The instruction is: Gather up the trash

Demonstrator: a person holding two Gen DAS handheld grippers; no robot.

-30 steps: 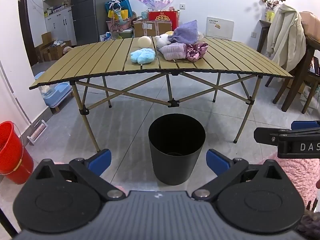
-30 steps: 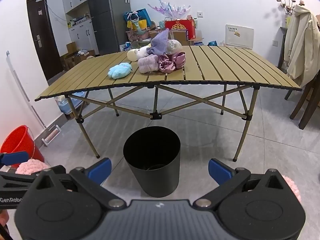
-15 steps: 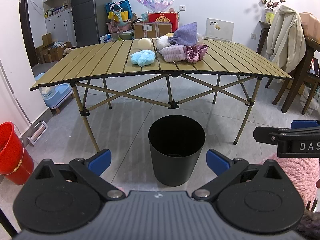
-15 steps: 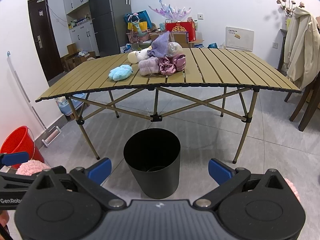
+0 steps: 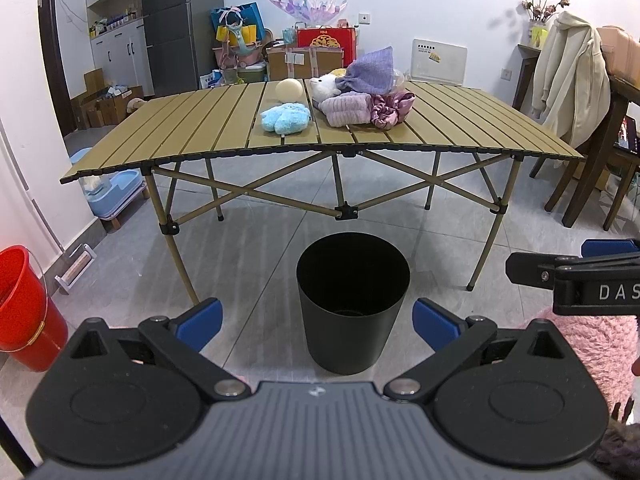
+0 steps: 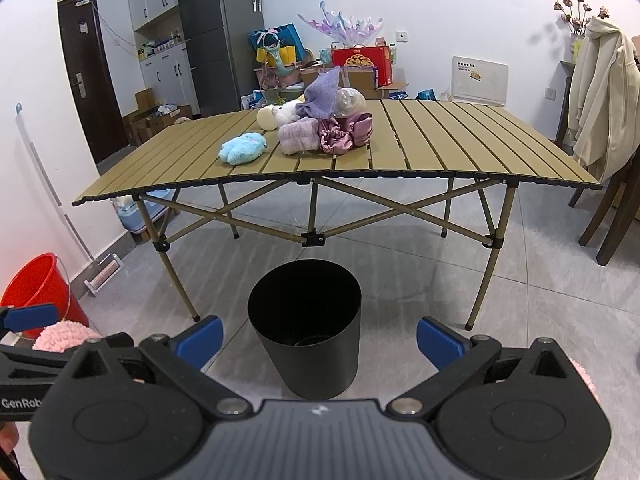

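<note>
A black round trash bin (image 5: 353,300) stands on the grey floor in front of the folding table (image 5: 192,136); it also shows in the right wrist view (image 6: 305,328). On the table lie a blue plush toy (image 5: 285,118), a pink folded cloth (image 5: 346,109), a shiny pink scrunchie (image 5: 390,108), a purple cloth (image 5: 370,71), a white plush (image 5: 326,86) and a cream ball (image 5: 289,89). My left gripper (image 5: 318,322) is open and empty, low, facing the bin. My right gripper (image 6: 319,340) is open and empty beside it.
A red bucket (image 5: 24,308) stands at the left wall. A wooden chair with a cream jacket (image 5: 568,80) is at the right. A fridge (image 5: 168,28), boxes and bags crowd the back wall. Pink fluffy slippers (image 5: 592,340) show near the grippers.
Both grippers have risen slightly and edged back a little; the bin sits lower in view. Nothing was grasped or moved.
</note>
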